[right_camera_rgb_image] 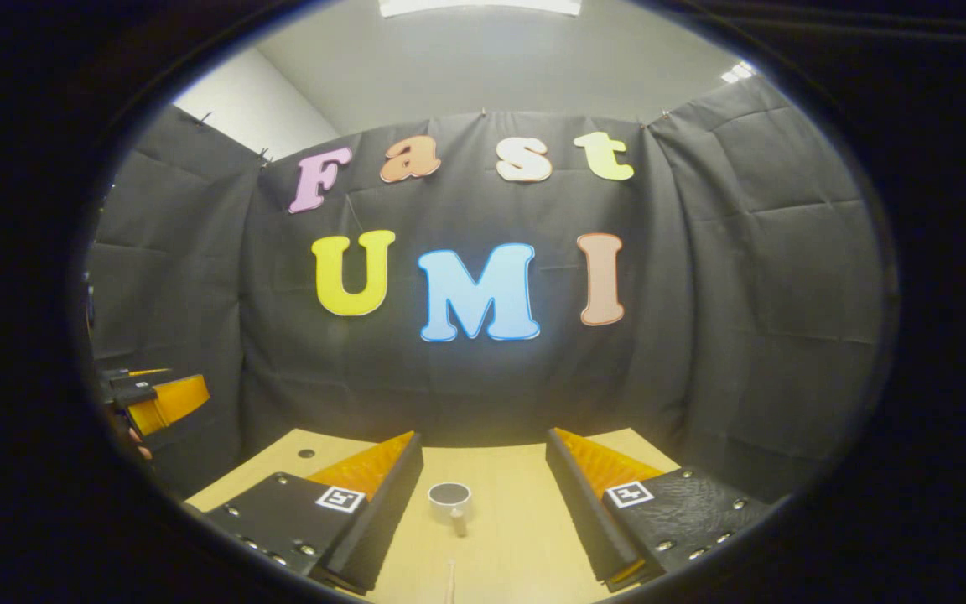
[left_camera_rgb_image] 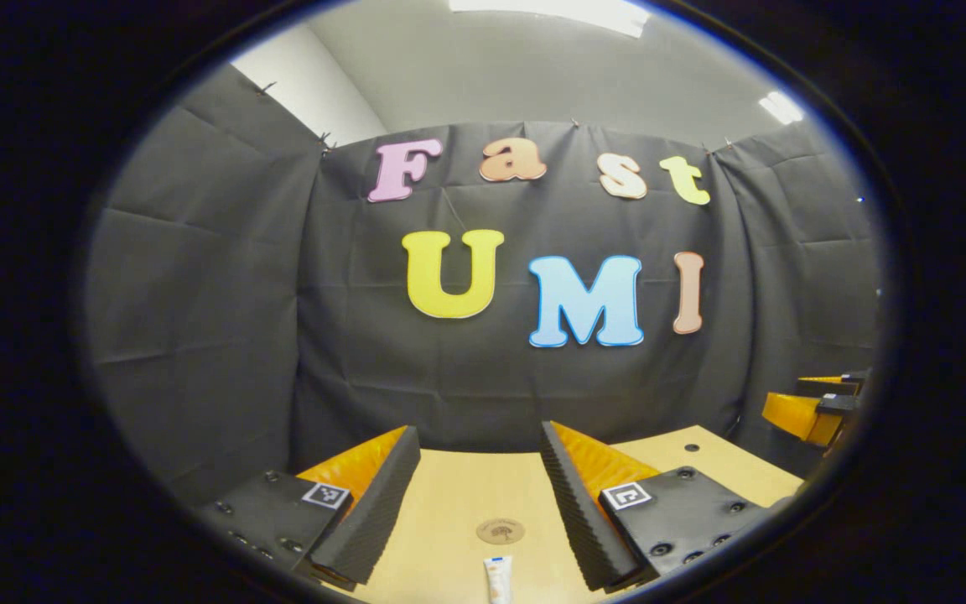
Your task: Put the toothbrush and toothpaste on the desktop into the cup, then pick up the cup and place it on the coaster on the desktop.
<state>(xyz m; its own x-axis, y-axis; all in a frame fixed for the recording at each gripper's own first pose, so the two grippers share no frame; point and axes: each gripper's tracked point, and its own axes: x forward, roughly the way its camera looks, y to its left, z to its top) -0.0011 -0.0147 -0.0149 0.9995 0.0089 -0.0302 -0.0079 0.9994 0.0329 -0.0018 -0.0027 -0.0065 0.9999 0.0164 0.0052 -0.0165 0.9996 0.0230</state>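
Note:
In the left gripper view, my left gripper (left_camera_rgb_image: 480,440) is open above the wooden desktop (left_camera_rgb_image: 449,503). Between its fingers lie a round brown coaster (left_camera_rgb_image: 501,530) and, nearer to me, a white toothpaste tube (left_camera_rgb_image: 498,579). The right gripper (left_camera_rgb_image: 814,407) shows at the far right edge. In the right gripper view, my right gripper (right_camera_rgb_image: 483,445) is open with a pale cup (right_camera_rgb_image: 449,498) standing upright on the desktop (right_camera_rgb_image: 516,520) between its fingers, handle toward me. A thin pale toothbrush (right_camera_rgb_image: 449,583) lies at the bottom edge. The left gripper (right_camera_rgb_image: 156,398) shows at the far left.
Black cloth walls close the booth behind and on both sides. The desktop's far edge meets the back wall. A small dark hole (left_camera_rgb_image: 692,447) marks the desktop's right corner, and another hole (right_camera_rgb_image: 306,453) sits at the left corner.

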